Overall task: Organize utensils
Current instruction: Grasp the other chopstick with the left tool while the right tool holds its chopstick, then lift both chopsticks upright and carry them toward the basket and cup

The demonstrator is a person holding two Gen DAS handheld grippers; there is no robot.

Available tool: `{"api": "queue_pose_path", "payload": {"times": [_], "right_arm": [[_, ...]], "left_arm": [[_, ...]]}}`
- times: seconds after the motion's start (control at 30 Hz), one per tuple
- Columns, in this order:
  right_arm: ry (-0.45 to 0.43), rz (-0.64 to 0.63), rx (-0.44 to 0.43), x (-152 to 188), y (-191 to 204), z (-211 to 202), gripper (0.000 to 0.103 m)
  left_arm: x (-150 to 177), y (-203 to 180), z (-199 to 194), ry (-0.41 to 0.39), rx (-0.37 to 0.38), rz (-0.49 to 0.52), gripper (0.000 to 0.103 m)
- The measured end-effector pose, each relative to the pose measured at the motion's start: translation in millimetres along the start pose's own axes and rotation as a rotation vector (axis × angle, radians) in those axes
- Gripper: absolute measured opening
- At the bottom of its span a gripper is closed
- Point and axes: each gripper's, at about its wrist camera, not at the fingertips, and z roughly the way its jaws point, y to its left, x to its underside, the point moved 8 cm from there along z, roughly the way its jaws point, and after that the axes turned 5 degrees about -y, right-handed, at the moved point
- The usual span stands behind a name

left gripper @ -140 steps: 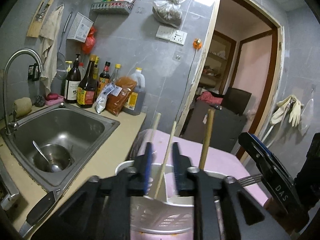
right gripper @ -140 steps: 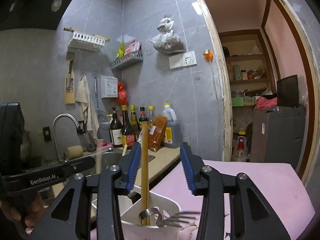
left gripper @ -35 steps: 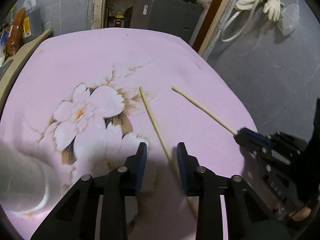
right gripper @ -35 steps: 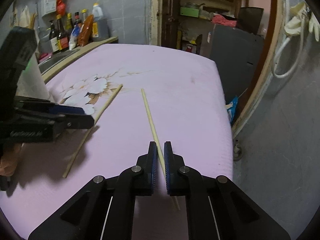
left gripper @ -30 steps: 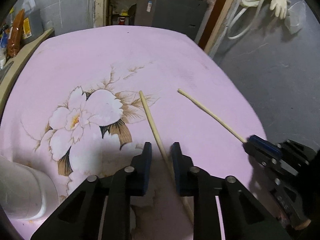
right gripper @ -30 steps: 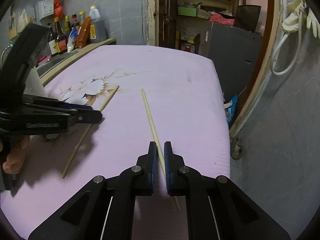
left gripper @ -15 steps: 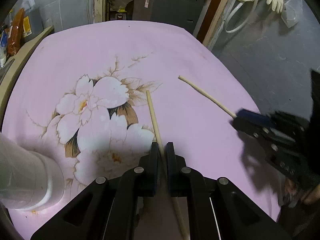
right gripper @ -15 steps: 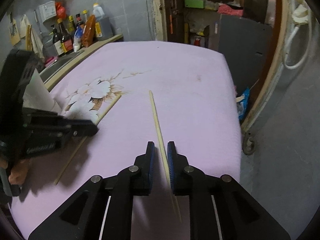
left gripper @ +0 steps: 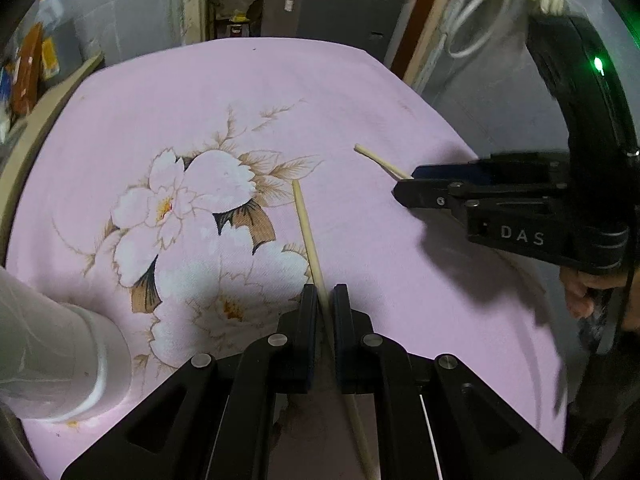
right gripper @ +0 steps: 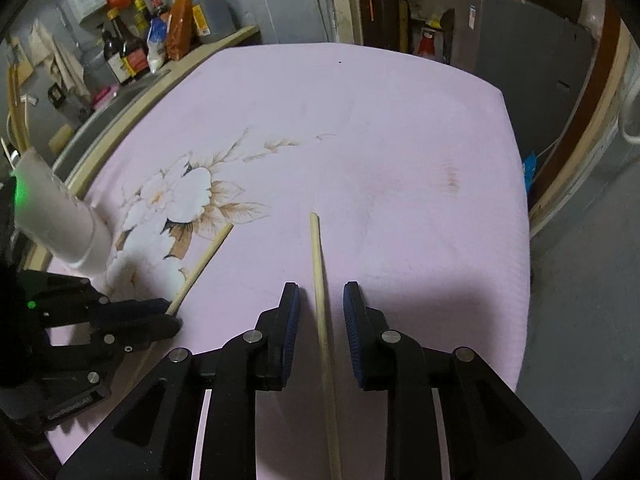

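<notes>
both grippers (left gripper: 324, 292) (right gripper: 318, 294) angled steeply down

Matt pale wooden chopsticks (right gripper: 320, 280) lie on pink woven cloth (right gripper: 400, 128).

Desk (right gripper: 400, 128) covered by a pink cloth printed with white flowers (left gripper: 180, 200). Lying on it: two wooden chopsticks, the left chopstick (left gripper: 306, 228) and the right chopstick (right gripper: 318, 264), apart and not parallel; a white container (left gripper: 48, 352) stands at the left edge.

A home kitchen: sauce bottles (right gripper: 128, 50) beside a sink (right gripper: 120, 100).
</notes>
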Motion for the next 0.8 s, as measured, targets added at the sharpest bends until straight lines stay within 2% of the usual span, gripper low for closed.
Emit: {"api": "queue_pose_path", "payload": {"times": [0.03,0.07,0.17,0.3,0.4,0.57,0.67,0.8], "right_arm": [[0.008,-0.01,0.016,0.5,1.6,-0.2,0.015],[0.016,-0.001,0.01,0.7,3.4,-0.7,0.005],[0.004,0.021,0.018,0.4,5.5,-4.3,0.003],[-0.108,0.108,-0.038,4.8,10.8,-27.4,0.003],[-0.255,0.135,-0.059,10.8,18.0,-60.6,0.003],[-0.548,0.083,0.008,27.2,44.0,-123.8,0.003],[-0.689,0.076,0.024,27.6,61.3,-152.3,0.003],[-0.819,0.094,-0.002,21.1,78.0,-177.8,0.003]], "left_arm": [[0.1,-1.5,0.1,0.002,-0.012,0.008,0.005],[0.8,-1.9,-0.1,0.004,-0.017,0.012,0.005],[4.3,-3.9,-3.1,0.01,0.014,-0.012,0.003],[11.2,-10.9,-20.4,-0.057,0.083,-0.019,0.002],[16.5,-16.7,-38.4,-0.146,0.093,0.004,0.002],[23.0,-22.5,-84.7,-0.361,0.088,0.025,0.002],[22.5,-20.6,-118.6,-0.513,0.064,0.025,0.002],[16.1,-12.1,-156.6,-0.656,0.012,0.0,0.002]]}}
